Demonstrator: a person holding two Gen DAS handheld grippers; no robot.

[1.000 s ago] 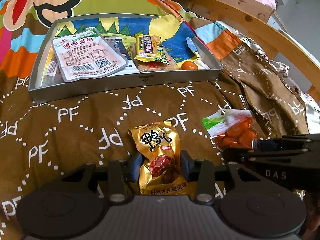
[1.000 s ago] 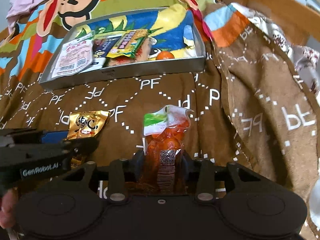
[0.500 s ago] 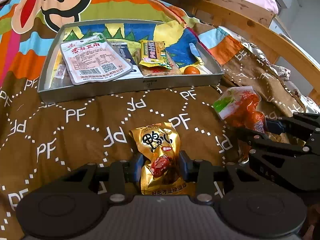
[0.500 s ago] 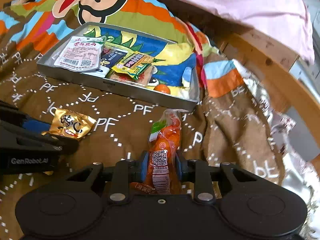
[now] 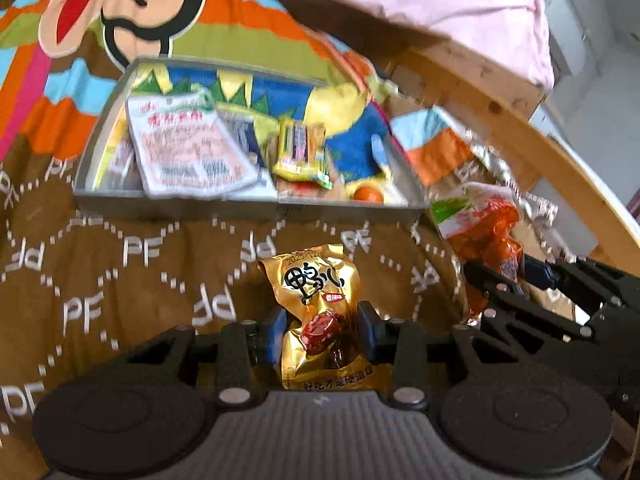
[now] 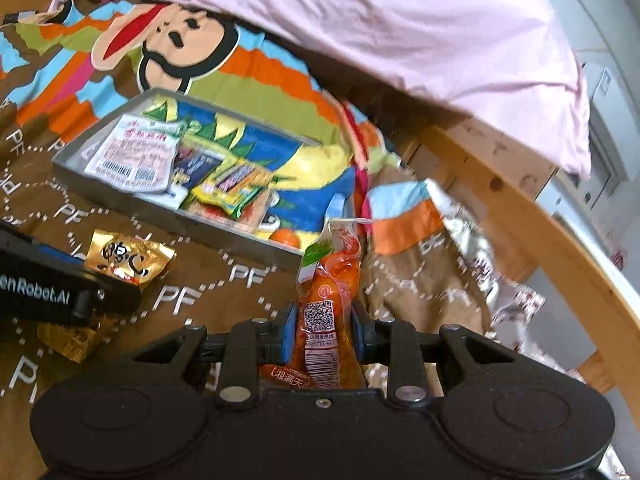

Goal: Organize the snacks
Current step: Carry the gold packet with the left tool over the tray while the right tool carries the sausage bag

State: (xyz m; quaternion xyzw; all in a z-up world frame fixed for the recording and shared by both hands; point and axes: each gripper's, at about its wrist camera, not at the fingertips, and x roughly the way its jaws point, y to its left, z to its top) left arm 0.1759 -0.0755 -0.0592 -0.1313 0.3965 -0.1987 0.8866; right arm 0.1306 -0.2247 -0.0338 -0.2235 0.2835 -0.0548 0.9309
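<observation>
My left gripper [image 5: 322,330] is shut on a gold snack packet [image 5: 316,312], which stands up between its blue pads above the brown blanket. My right gripper [image 6: 324,332] is shut on an orange snack packet [image 6: 330,280] with a green-and-white top, lifted off the blanket. The orange packet [image 5: 482,226] also shows at the right of the left wrist view, and the gold packet [image 6: 128,260] at the left of the right wrist view. Beyond both lies a grey metal tray [image 5: 248,206] holding a white-and-pink packet [image 5: 188,152], a yellow packet [image 5: 300,152] and a small orange piece [image 5: 368,194].
The brown "PF" blanket [image 5: 120,264] covers the bed in front of the tray [image 6: 100,188]. A pink pillow [image 6: 400,28] lies behind it. A wooden bed rail [image 6: 540,220] curves along the right side. Crumpled silver wrapping [image 6: 476,256] lies near the rail.
The right gripper closed on the orange packet and lifted it off the blanket, rolling as it rose. The left gripper kept its hold on the gold packet and tilted upward.
</observation>
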